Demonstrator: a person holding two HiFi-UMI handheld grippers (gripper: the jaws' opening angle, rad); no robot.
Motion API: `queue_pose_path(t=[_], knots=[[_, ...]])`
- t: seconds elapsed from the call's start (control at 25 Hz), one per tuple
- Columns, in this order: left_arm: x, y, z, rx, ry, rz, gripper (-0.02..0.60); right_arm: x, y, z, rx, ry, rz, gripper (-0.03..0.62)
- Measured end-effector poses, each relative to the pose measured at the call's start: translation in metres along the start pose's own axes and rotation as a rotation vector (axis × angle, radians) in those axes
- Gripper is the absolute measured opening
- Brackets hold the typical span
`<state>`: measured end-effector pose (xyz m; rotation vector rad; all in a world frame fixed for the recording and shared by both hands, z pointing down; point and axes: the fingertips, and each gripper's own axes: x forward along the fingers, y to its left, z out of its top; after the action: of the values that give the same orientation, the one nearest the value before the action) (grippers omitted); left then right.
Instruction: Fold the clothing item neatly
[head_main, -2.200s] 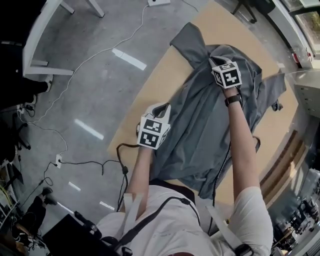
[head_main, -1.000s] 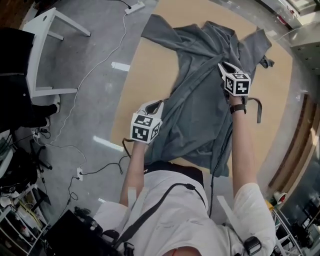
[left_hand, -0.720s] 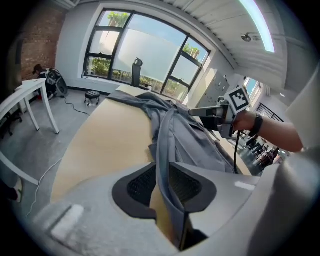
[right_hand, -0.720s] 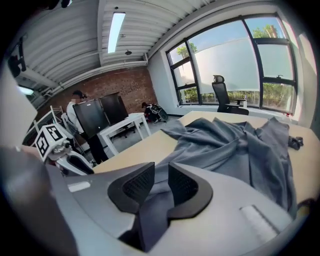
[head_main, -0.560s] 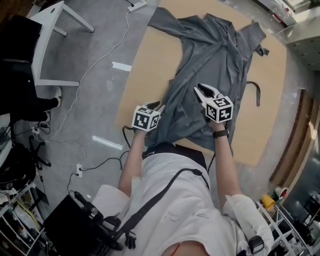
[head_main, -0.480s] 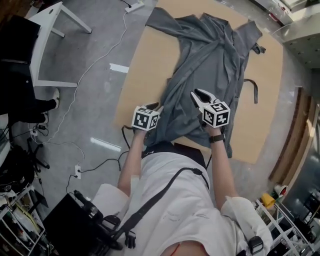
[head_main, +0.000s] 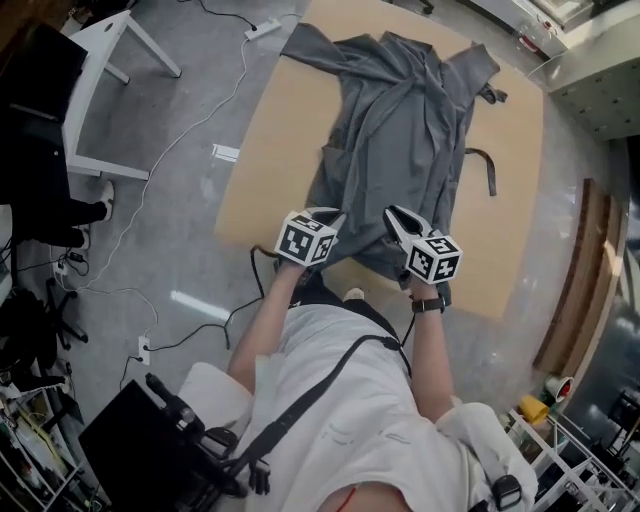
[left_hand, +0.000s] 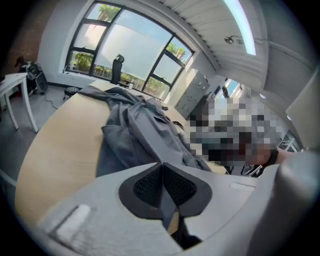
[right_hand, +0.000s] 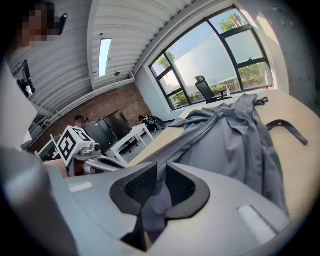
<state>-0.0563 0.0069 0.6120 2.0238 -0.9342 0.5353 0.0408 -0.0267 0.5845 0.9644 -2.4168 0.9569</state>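
grey garment (head_main: 400, 130) pinched at its near hem

left gripper (head_main: 332, 214) is clenched on the hem at the table (head_main: 275, 150)'s 6 o'clock edge, and the cloth stretches away toward 12 o'clock. right gripper (head_main: 396, 214), just beside it, has just been tightening on the same hem. both corners are probably held so the hem lifts evenly for a fold.

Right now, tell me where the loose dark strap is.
In the head view, the dark strap lies on the wooden table, just right of the grey garment, about midway along it.
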Motion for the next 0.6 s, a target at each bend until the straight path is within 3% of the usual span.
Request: queue_pose_path(t=[0.16, 0.28, 0.4, 0.52, 0.6], knots=[[0.026, -0.066, 0.004, 0.119, 0.042, -0.012, 0.009, -0.066, -0.025, 0.020, 0.012, -0.124, -0.077, 0.047], [0.059, -0.104, -0.022, 0.183, 0.136, -0.013, 0.009, -0.114, -0.036, 0.013, 0.045, -0.197, -0.115, 0.038], [0.105, -0.120, -0.059, 0.234, 0.203, 0.011, 0.014, -0.140, -0.049, -0.011, 0.083, -0.200, -0.128, 0.044], [0.126, -0.135, -0.079, 0.144, 0.176, -0.056, 0.135, -0.150, -0.053, -0.034, 0.092, -0.174, -0.115, 0.054], [0.105, -0.123, -0.069, 0.103, 0.097, -0.007, 0.155, -0.148, -0.050, -0.043, 0.077, -0.152, -0.095, 0.051]])
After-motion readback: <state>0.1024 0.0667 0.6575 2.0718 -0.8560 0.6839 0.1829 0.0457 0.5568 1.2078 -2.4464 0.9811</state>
